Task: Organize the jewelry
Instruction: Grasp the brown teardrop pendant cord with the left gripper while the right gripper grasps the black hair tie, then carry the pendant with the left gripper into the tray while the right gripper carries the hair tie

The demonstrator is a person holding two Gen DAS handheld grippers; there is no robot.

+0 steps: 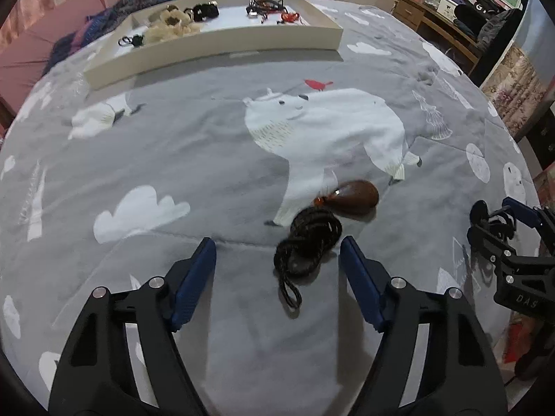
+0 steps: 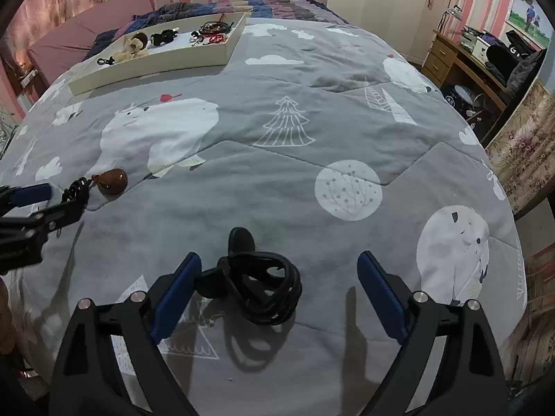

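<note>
A brown teardrop pendant (image 1: 357, 197) on a coiled black braided cord (image 1: 307, 242) lies on the grey bedspread. My left gripper (image 1: 277, 254) is open, its blue fingertips on either side of the cord, just above the bed. The pendant also shows in the right wrist view (image 2: 112, 181). My right gripper (image 2: 279, 274) is open around a coiled black cord necklace (image 2: 267, 284) with dark oval pieces, close to its left finger. A cream tray (image 1: 222, 48) far back holds several pieces of jewelry and hair ties; it also shows in the right wrist view (image 2: 152, 66).
The bed is covered by a grey polar-bear quilt (image 2: 277, 180). A wooden desk (image 2: 464, 59) with bags stands at the right beyond the bed edge. A pink mattress (image 2: 79, 34) and folded blankets lie behind the tray.
</note>
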